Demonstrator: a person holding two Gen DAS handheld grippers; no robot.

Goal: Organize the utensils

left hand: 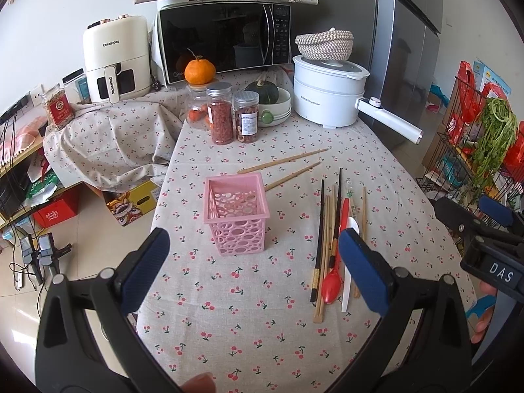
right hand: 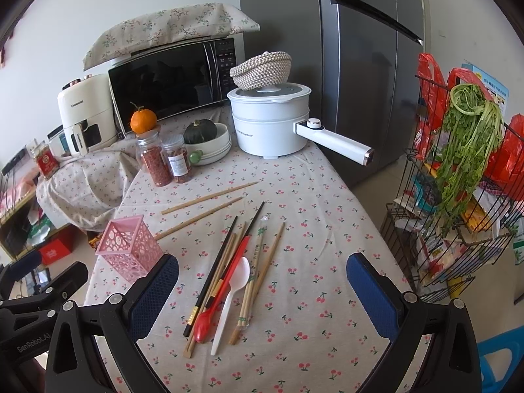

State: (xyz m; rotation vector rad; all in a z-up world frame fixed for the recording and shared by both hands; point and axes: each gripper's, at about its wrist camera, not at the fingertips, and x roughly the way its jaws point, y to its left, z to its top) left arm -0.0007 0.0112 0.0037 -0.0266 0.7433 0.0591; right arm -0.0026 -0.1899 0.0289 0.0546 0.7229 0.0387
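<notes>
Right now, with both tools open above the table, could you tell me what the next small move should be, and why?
Probably lower the right tool onto the red spoon and close on it. Both tools are open and hold nothing, the pink basket stands upright with no utensils in it, and the spoon lies on top of the chopstick pile directly below the right tool, nearer than the left tool.

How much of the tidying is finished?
Nothing yet. The pink plastic basket looks empty. Both claws, left and right, are open, holding nothing. Still on the cherry-print tablecloth: the red spoon, white plastic spoon and all chopsticks.
</notes>
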